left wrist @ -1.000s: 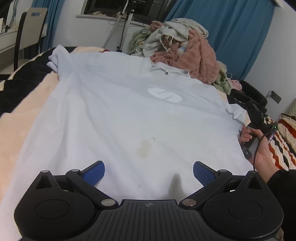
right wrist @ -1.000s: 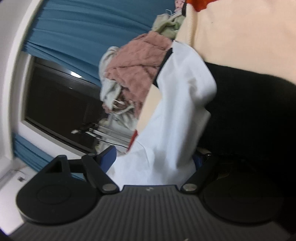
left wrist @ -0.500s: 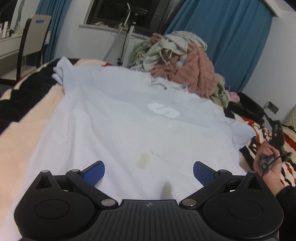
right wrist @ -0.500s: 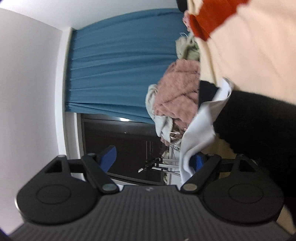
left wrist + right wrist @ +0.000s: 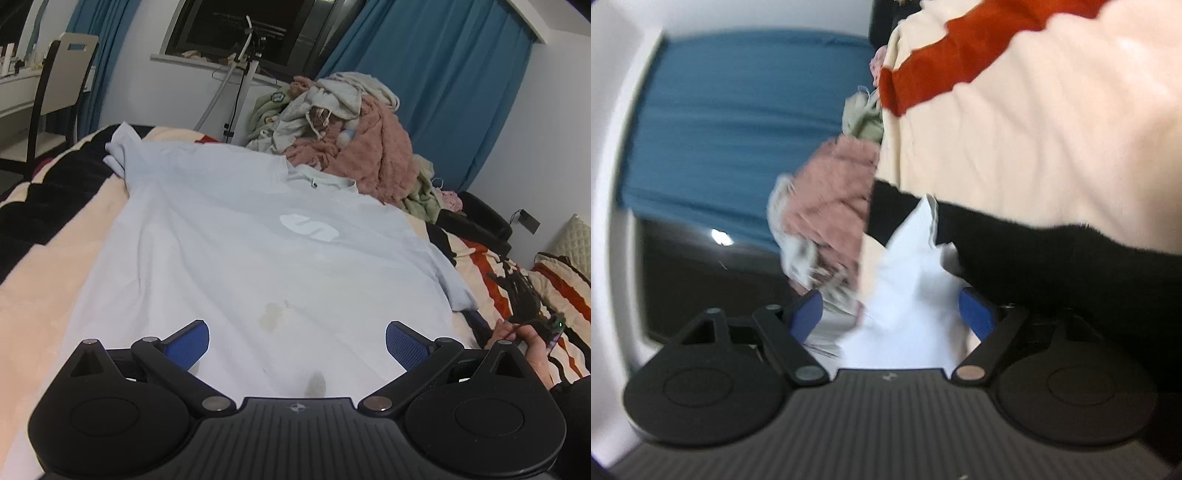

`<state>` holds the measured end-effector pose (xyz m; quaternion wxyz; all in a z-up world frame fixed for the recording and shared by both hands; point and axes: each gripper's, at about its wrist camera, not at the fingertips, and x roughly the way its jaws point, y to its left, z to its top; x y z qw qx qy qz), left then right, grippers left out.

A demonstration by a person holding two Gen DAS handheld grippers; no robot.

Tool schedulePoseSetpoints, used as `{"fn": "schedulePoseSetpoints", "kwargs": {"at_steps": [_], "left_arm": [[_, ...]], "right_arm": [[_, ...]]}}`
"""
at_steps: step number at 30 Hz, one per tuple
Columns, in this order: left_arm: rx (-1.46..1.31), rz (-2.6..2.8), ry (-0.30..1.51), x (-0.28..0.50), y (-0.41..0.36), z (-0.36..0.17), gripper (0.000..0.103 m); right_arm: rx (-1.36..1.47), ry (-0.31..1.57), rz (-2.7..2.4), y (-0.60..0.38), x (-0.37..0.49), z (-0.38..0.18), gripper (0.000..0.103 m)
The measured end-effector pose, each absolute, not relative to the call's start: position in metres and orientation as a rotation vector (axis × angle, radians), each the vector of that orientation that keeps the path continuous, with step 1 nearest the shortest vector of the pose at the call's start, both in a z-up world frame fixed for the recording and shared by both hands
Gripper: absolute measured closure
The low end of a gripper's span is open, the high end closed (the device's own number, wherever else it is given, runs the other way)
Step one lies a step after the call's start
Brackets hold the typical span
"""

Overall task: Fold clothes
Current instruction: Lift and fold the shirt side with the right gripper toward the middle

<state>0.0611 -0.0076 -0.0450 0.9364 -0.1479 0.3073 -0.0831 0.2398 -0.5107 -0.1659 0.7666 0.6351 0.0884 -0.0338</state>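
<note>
A pale blue T-shirt with a white logo lies flat, front up, on the bed, with stains near its hem. My left gripper hovers open over the hem, nothing between its blue pads. In the left wrist view a person's hand holds the right gripper just off the shirt's right sleeve. The right wrist view is blurred and rolled sideways. There my right gripper stands wide with its jaws closing, and the sleeve's white cloth is loose between the pads.
A heap of pink, cream and green clothes is piled at the head of the bed. The striped blanket covers the bed. A chair and desk stand far left, a tripod under the window, a pillow far right.
The left gripper has drawn back and risen, so more of the shirt shows. The right hand has slid away from the right sleeve toward the bed's right side, and its view has swung.
</note>
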Motion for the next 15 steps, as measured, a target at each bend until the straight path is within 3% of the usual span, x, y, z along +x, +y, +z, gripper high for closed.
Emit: {"fn": "schedulePoseSetpoints", "kwargs": {"at_steps": [10, 13, 15], "left_arm": [[-0.316, -0.174, 0.655, 0.084, -0.007, -0.059, 0.0], [-0.304, -0.175, 0.644, 0.092, -0.01, -0.062, 0.0], [-0.294, -0.178, 0.641, 0.099, -0.013, -0.064, 0.0]], "right_arm": [[1.102, 0.245, -0.063, -0.49, 0.295, -0.163, 0.018], [0.995, 0.271, -0.049, -0.488, 0.326, -0.159, 0.019], [0.921, 0.301, -0.06, -0.486, 0.349, -0.153, 0.027]]}}
